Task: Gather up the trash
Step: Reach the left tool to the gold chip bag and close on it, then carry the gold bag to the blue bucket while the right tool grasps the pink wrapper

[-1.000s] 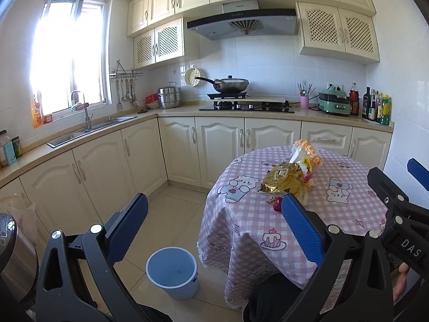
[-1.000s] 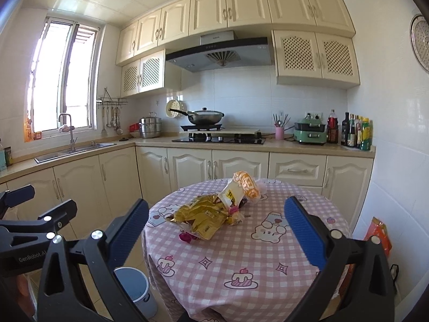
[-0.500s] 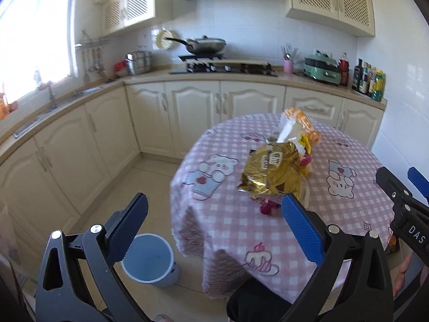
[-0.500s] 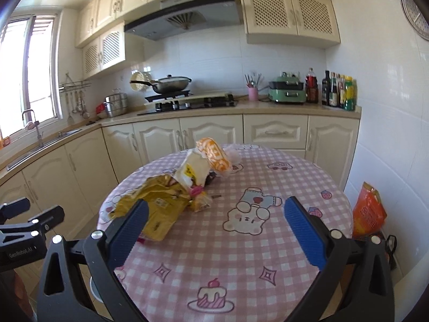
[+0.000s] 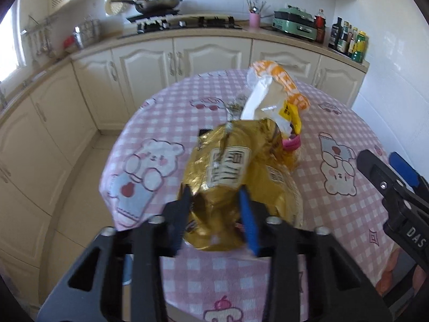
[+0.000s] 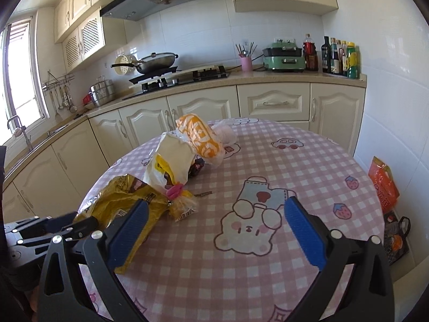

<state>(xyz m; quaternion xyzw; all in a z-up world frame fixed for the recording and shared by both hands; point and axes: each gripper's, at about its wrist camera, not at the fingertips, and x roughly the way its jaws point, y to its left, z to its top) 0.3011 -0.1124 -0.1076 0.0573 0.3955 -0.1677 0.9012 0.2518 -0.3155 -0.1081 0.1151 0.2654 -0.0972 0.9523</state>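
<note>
A crumpled gold foil bag [image 5: 230, 177] lies on the round pink-checked table [image 5: 335, 123], with a white and yellow bag [image 5: 270, 107], an orange-patterned wrapper [image 5: 281, 80] and a pink scrap [image 5: 291, 143] behind it. My left gripper [image 5: 215, 204] is shut on the near end of the gold bag [image 6: 128, 201]. My right gripper [image 6: 214, 225] is open and empty above the table, right of the gold bag. The white bag [image 6: 174, 161] and orange wrapper [image 6: 201, 136] lie beyond its left finger.
A blue bin [image 5: 127, 271] shows on the floor under the table edge at the left. An orange bag [image 6: 383, 185] lies on the floor by the right wall. Kitchen cabinets and counter [image 6: 241, 80] run behind the table.
My left gripper moved forward to the table and closed on the gold bag. My right gripper moved closer over the table and stays open.
</note>
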